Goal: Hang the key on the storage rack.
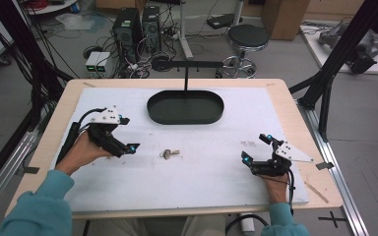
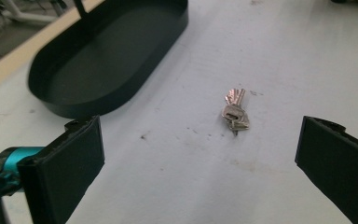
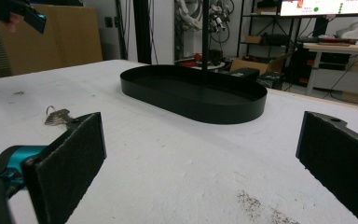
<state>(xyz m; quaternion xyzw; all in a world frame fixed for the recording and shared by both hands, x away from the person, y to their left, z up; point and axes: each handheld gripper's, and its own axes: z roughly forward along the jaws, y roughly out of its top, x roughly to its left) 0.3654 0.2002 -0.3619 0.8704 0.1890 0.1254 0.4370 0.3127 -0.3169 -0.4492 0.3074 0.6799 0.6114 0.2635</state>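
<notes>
black oval tray: far centre of table, nothing in it | keys: on white mat, outside and near tray | left gripper: jaws wide, holding nothing | right gripper: jaws wide, holding nothing

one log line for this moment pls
left hand-held gripper: open, empty | right hand-held gripper: open, empty | keys: on table between them | black oval tray: empty

Tray: on the mat, at 12 o'clock from the keys, well apart from them. Left gripper: at 9 o'clock of the keys, near. Right gripper: at 3 o'clock, farther off.
</notes>
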